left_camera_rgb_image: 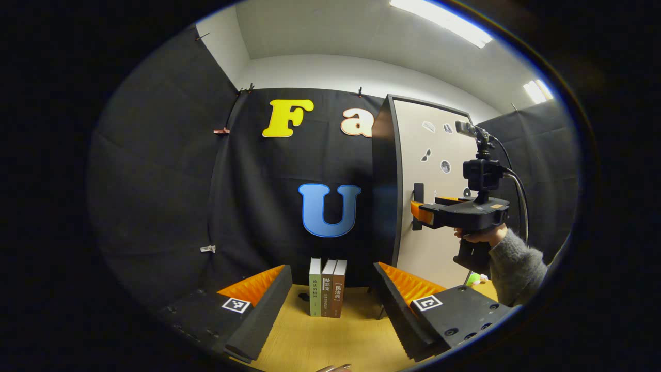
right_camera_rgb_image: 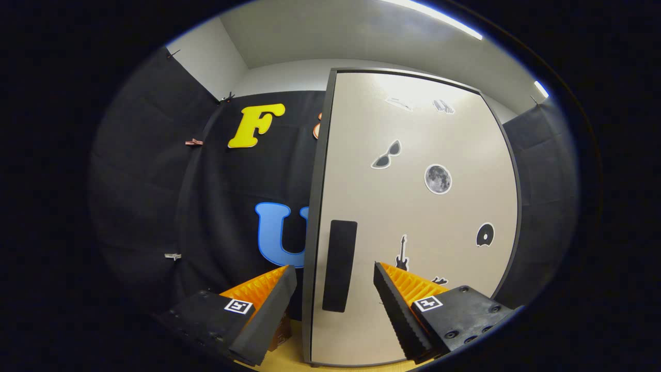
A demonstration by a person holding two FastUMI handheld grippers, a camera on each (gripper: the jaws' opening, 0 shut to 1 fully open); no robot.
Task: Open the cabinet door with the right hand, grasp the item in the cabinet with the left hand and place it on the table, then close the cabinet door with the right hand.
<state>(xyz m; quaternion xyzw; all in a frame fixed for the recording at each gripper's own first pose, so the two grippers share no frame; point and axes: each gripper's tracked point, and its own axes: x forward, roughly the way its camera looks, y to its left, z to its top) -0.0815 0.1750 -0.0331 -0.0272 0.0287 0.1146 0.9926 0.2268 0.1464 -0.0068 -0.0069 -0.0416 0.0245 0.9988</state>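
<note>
Left gripper [left_camera_rgb_image: 333, 289]: jaws open, holding nothing, aimed at three upright books [left_camera_rgb_image: 327, 287] standing side by side near the table's [left_camera_rgb_image: 330, 343] far edge. Right gripper [right_camera_rgb_image: 335, 299]: jaws open, straddling the dark handle [right_camera_rgb_image: 339, 266] without touching it. The handle sits near the left edge of the cabinet door [right_camera_rgb_image: 413, 222], which stands closed and bears stickers. In the left gripper view, the right gripper [left_camera_rgb_image: 421, 212], held by a hand [left_camera_rgb_image: 477, 236], reaches the handle.

beige cabinet door [right_camera_rgb_image: 413, 217], black handle [right_camera_rgb_image: 339, 265], green and brown books [left_camera_rgb_image: 327, 287]
</note>
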